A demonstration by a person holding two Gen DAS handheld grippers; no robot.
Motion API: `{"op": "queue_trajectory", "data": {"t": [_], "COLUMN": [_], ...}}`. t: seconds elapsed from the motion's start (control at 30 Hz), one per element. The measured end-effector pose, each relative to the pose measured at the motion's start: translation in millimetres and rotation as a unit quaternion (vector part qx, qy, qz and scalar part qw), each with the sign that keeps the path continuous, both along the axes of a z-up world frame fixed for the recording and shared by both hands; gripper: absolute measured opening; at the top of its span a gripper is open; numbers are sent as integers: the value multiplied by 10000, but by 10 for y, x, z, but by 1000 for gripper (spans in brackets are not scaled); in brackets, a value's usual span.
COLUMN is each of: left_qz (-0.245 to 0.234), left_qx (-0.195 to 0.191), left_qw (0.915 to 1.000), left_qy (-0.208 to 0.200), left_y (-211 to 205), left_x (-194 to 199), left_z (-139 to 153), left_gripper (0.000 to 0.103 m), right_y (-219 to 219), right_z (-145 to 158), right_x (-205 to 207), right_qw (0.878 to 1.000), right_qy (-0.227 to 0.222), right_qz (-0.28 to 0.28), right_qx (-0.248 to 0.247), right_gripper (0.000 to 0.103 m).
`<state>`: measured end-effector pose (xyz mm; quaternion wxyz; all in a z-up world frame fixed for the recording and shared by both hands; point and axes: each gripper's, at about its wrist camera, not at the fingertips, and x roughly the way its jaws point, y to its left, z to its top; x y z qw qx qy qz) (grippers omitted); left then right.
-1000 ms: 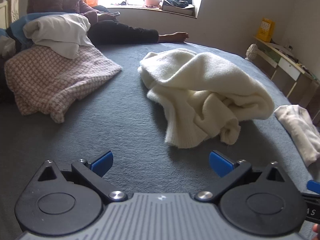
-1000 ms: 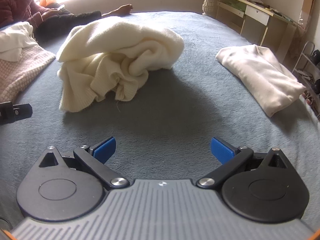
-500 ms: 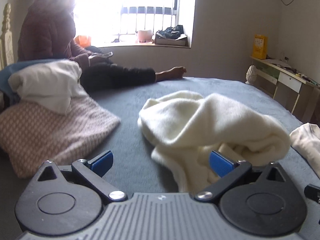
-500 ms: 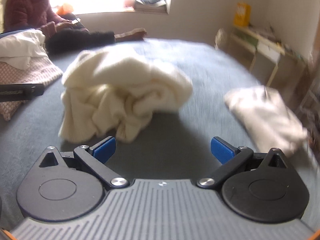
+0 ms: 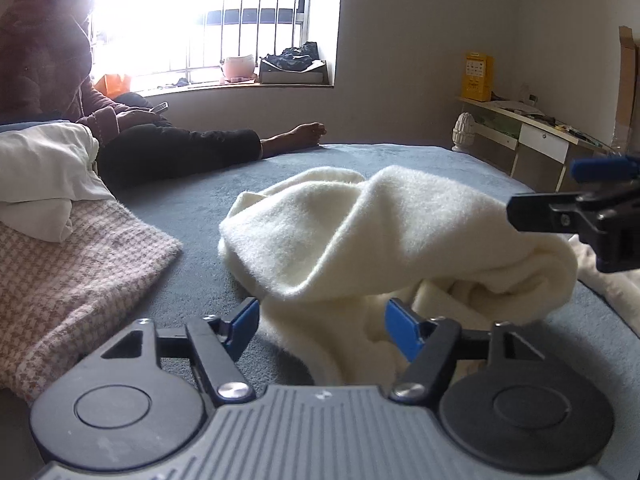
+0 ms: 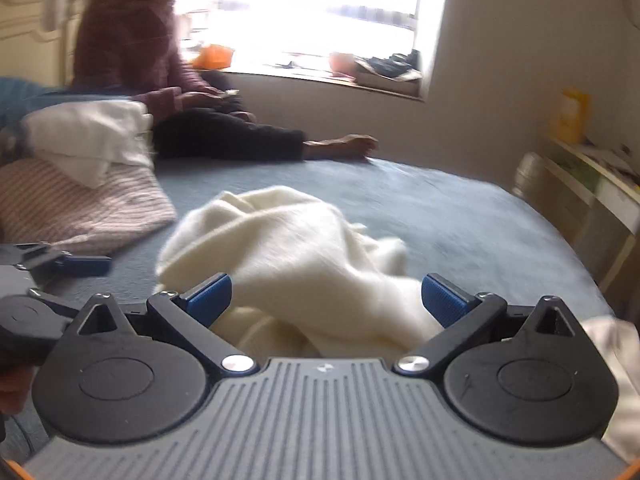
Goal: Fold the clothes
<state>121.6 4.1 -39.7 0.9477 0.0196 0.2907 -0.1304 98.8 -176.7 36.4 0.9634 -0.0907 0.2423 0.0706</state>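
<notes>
Left gripper (image 5: 322, 328) low and level, spread wide, empty, at the near edge of the crumpled cream fleece garment (image 5: 384, 240) mid-bed on the blue-grey blanket (image 5: 200, 200). Right gripper (image 6: 326, 298) likewise splayed, empty (view blurred). Only the left view sharp: pink houndstooth folded cloth (image 5: 72, 276) left.

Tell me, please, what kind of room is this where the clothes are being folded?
Most likely a bedroom in a home. The cream sweater lies crumpled on a wide bed with a blue-grey cover, a carved headboard stands behind the seated person, and a small desk sits against the wall.
</notes>
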Motion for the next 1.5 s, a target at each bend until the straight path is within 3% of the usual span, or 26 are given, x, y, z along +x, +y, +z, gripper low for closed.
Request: {"op": "queue_trajectory", "data": {"t": [0.1, 0.27, 0.43, 0.6, 0.67, 0.7, 0.87, 1.13, 1.3, 1.4, 1.5], "left_qz": [-21, 463, 856, 948, 913, 895, 805, 599, 438, 405, 371], "left_qx": [-136, -177, -175, -174, -157, -149, -108, -42, 107, 127, 179], "left_qw": [9999, 9984, 9947, 9940, 9945, 9947, 9958, 9979, 9989, 9990, 9991], "left_qy": [62, 281, 541, 517, 492, 480, 419, 258, 146, 108, 81], "left_y": [49, 159, 290, 344, 311, 294, 211, 66, -40, -61, -70], "left_x": [75, 230, 344, 332, 319, 313, 280, 195, 165, 153, 145], "left_z": [-104, -282, -422, -417, -404, -398, -365, -303, -275, -260, -264], "left_gripper": [45, 33, 19, 15, 15, 15, 15, 22, 38, 40, 41], "right_y": [194, 495, 820, 1138, 1185, 1190, 1004, 323, -261, -596, -853], "right_z": [-49, -201, -571, -1022, -1095, -1089, -754, -244, 2, 97, -74], "right_x": [129, 292, 364, 391, 422, 441, 430, 124, -196, -395, -622], "right_qw": [9968, 9811, 9492, 9037, 8967, 8992, 9436, 9857, 9929, 9880, 9804], "right_qy": [-56, -118, -125, -297, -365, -376, -379, -797, -916, -938, -748], "right_qz": [690, 1466, 2035, 2208, 2009, 1871, 1168, 45, -705, -1155, -1628], "right_qx": [-404, -1257, -2395, -3655, -3926, -3938, -3074, -1483, -270, 409, 822], "right_gripper": [100, 88, 67, 66, 55, 51, 13, 11, 11, 10, 10]}}
